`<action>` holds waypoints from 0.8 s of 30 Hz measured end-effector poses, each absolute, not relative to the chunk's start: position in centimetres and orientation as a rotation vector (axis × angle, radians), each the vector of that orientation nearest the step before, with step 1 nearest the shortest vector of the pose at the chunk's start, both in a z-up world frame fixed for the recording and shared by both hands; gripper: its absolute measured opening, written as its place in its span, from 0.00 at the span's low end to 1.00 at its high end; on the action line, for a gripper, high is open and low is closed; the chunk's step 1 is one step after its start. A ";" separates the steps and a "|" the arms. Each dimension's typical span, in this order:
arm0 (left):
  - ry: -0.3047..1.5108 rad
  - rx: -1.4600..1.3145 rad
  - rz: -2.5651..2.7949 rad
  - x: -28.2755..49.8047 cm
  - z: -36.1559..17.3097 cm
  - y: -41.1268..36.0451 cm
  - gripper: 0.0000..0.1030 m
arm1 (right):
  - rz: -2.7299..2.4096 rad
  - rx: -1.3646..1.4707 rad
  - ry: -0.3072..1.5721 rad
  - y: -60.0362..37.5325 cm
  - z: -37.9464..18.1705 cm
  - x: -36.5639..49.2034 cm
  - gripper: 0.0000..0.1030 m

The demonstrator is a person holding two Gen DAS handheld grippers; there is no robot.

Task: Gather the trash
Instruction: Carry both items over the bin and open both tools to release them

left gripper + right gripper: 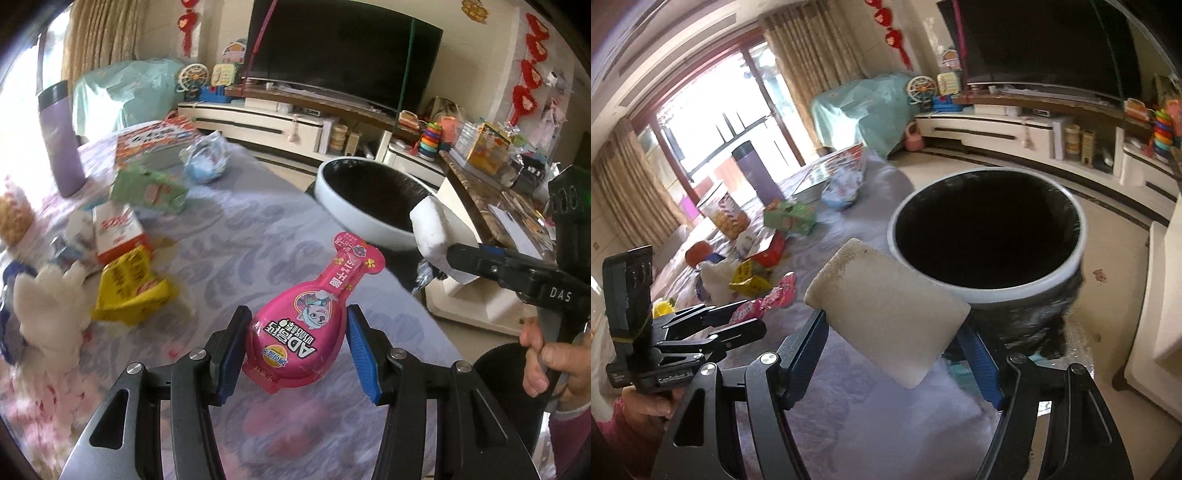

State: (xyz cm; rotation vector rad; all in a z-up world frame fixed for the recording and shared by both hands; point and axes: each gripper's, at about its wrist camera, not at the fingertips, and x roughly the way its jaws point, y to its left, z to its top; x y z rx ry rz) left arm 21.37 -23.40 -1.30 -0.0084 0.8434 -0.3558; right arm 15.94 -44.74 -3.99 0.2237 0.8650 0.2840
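A purple tumbler [61,142] with a dark lid is standing upright at the far left of the lilac-patterned tablecloth [236,236]. A white plush toy [51,314] is lying at the near left edge. A dark television [343,55] is sitting on a white cabinet [255,123] along the far wall. A ring-stacker toy [432,142] is standing at the far right. Tan curtains [809,59] are hanging beside the bright window.

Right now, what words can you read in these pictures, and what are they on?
"DAS": on the right gripper.
"GenRobot.AI": on the left gripper.
"AD": on the pink packet, upside down; its Chinese print is too unclear to read.
Yellow wrapper, red-and-white box, green carton: too blurred.
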 end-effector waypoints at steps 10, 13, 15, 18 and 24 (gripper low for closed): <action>0.832 0.018 -0.387 24.1 -0.8 -26.3 0.49 | 0.214 0.251 0.864 -48.3 -3.9 16.9 0.71; 0.829 0.025 -0.394 25.1 -0.7 -27.2 0.49 | 0.197 0.262 0.865 -49.3 -4.0 17.4 0.71; 0.830 0.027 -0.398 25.8 -0.7 -27.8 0.49 | 0.187 0.268 0.865 -49.9 -4.0 17.7 0.71; 0.831 0.034 -0.400 26.9 -0.8 -28.7 0.49 | 0.176 0.266 0.869 -50.4 -4.1 18.3 0.71; 0.835 0.046 -0.402 29.1 -0.9 -30.2 0.49 | 0.162 0.265 0.877 -51.5 -4.2 19.6 0.71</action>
